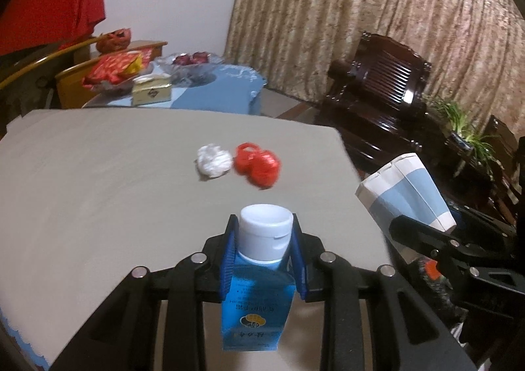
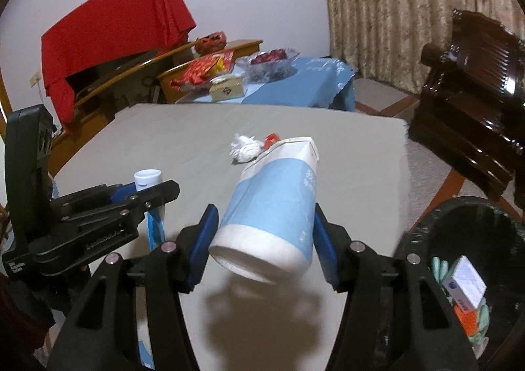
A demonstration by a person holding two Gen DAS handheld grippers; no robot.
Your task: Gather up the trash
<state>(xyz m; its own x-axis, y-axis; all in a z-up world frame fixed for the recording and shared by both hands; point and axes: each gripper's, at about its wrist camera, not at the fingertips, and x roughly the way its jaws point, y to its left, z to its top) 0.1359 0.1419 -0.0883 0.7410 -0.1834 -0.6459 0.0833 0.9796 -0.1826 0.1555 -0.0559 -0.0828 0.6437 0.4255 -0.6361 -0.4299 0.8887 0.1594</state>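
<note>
The left gripper (image 1: pixel 264 251) clamps a small blue bottle (image 1: pixel 257 298) by its neck; the right gripper (image 2: pixel 265 239), jaws half-wide, grips a blue-and-white carton (image 2: pixel 272 207). Both hang above the grey table (image 1: pixel 98 190), where white (image 1: pixel 213 161) and red wads (image 1: pixel 257 164) lie touching. A black bin (image 2: pixel 426 233) stands alongside.

The right gripper (image 2: pixel 265 236) is clamping a blue-and-white paper carton (image 2: pixel 274 207) between its blue pads, the carton tilting with its white base toward the camera, above the grey table (image 2: pixel 164 141). At near left, the left gripper (image 2: pixel 147 195) is gripping a blue bottle with a white cap (image 2: pixel 148 178). Farther along the table, a crumpled white wad (image 2: pixel 244 147) is lying just beside a red scrap (image 2: pixel 271 138), which is showing only partly behind the carton's top. At near right, a black-lined bin (image 2: pixel 426 233) is holding a small white box (image 2: pixel 464 285) and other litter.
</note>
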